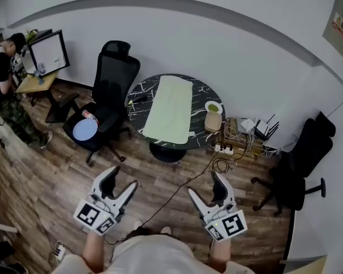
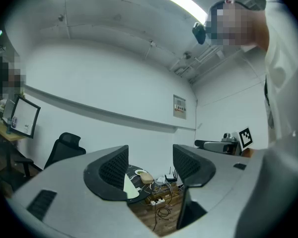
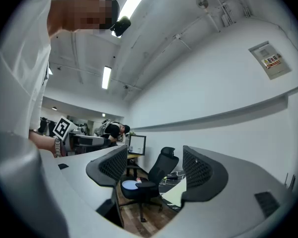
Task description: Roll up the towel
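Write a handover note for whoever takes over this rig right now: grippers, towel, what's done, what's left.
Left gripper: open, empty, held level, well short of the table.
Right gripper: open, empty, level, also short of the table.
Towel: pale green, spread flat and unrolled along the round dark table; a tan container stands beside its right edge.
Done: nothing; the towel is untouched.
Left: step up to the table, take one end of the towel and roll it up.

The head camera looks steeply down from well back of the round table [image 1: 138,114]. Cameras on the left gripper [image 1: 121,180] and right gripper [image 1: 204,185] face level toward that distant table, shared by all three views.
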